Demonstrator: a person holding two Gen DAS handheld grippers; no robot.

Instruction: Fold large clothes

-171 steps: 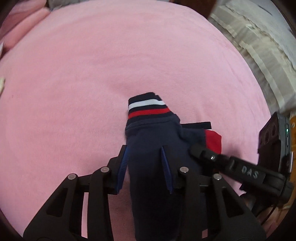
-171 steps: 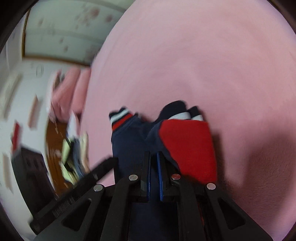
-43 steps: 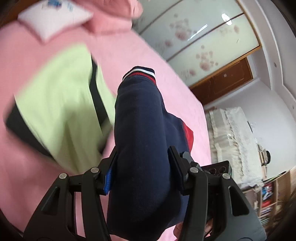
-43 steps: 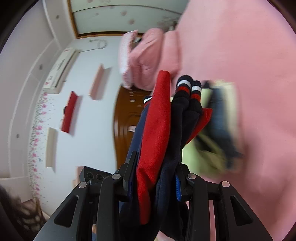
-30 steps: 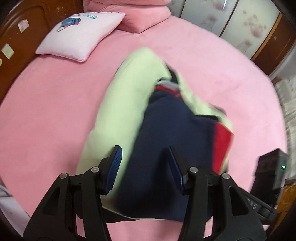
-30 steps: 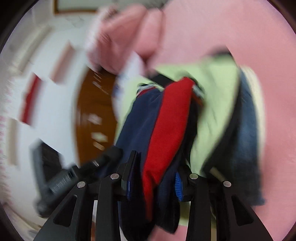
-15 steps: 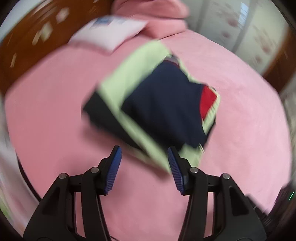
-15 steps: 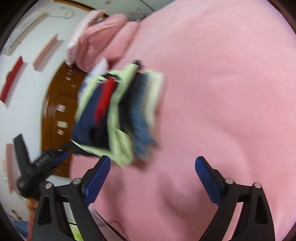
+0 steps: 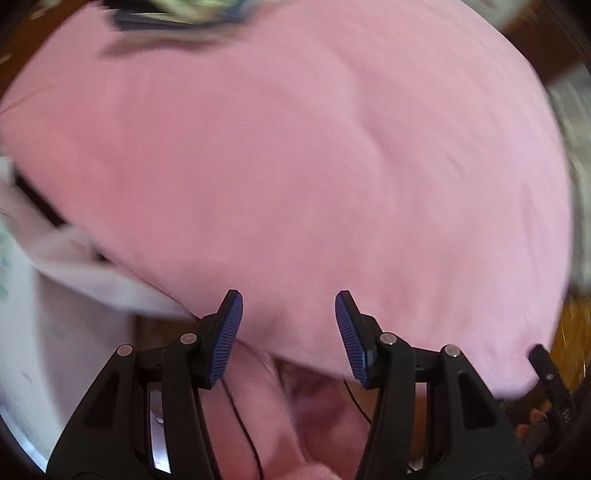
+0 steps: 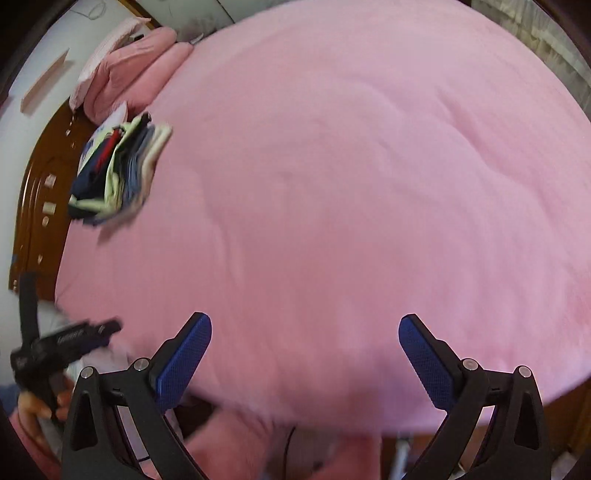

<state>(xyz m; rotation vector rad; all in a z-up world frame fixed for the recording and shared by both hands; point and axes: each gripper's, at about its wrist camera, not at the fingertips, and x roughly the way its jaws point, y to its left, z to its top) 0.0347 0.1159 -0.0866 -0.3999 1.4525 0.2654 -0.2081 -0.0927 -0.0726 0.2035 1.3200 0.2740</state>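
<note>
The left tool (image 9: 289, 334), which earlier clamped the navy garment, now has its blue pads apart and empty above the near edge of the pink bed (image 9: 295, 166). In its view the stack of folded clothes (image 9: 173, 13) has slid from the centre to a blurred sliver at 11 o'clock. The right tool (image 10: 304, 363) is spread wide with nothing between its pads, as it was half a second ago. In its view the stack (image 10: 118, 171), navy and red piece on top, lies at 10 o'clock on the bed, just below the pink pillows (image 10: 129, 70), farther off than before.
</note>
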